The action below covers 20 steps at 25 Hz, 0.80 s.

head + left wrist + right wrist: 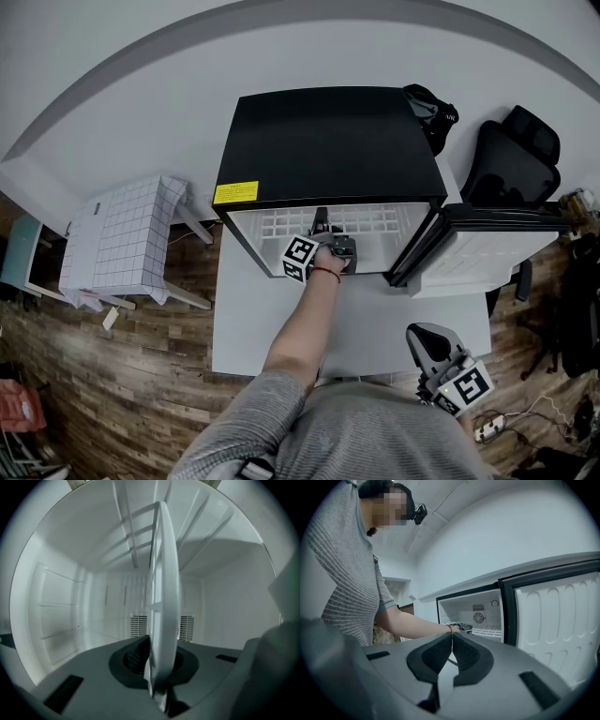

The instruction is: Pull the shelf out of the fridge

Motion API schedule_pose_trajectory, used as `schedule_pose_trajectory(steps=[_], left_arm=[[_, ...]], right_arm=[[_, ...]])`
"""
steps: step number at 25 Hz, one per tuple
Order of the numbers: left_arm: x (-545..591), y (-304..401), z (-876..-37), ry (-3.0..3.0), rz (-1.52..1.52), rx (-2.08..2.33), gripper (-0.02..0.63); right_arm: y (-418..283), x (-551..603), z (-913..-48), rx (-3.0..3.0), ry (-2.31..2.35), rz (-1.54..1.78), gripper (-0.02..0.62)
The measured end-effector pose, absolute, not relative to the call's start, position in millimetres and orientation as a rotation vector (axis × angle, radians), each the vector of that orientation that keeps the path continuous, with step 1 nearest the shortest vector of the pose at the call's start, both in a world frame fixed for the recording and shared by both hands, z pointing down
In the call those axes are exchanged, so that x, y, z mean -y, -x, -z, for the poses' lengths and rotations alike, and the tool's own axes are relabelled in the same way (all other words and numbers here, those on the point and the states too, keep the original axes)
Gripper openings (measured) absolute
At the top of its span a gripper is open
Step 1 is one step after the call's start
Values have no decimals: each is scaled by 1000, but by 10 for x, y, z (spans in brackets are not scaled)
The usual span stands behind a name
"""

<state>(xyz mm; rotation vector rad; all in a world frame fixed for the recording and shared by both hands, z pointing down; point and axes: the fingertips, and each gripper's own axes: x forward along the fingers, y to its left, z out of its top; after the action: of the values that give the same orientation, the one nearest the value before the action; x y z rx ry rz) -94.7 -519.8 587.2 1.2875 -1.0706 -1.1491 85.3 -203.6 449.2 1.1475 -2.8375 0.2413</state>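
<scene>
Left tongs [161, 670] pinch the shelf [164, 588] edge, centre frame; right tongs [451, 660] closed, empty; grip looks set; next, a level pull outward.

Office-like room: desk chair [514, 159], fridge [328, 141], wood floor [141, 375]

Fridge [328, 141] black outside, white inside; yellow label [234, 193] at top's front-left corner. Shelf [375, 223] white grid. Table [244, 319] white. Floor [112, 375] brown wood planks. Cloth [122, 234] white, thin grid check. Sleeve [253, 422] grey, fine stripes. Wristband [325, 273] red. Chair [511, 159] black.
</scene>
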Motion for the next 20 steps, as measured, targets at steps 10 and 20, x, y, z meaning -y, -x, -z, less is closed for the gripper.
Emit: schedule_pose_trajectory(steps=[10,20], left_arm=[[5188,948,-5872,-1281,1128,1079,35],[5074,945,-5885,-1269,1130,1070,35]], right_arm=[[-871,1942,-4468,2833,-1159,-234,14],[-879,1882,-4431,2831,-1172,-218,14]])
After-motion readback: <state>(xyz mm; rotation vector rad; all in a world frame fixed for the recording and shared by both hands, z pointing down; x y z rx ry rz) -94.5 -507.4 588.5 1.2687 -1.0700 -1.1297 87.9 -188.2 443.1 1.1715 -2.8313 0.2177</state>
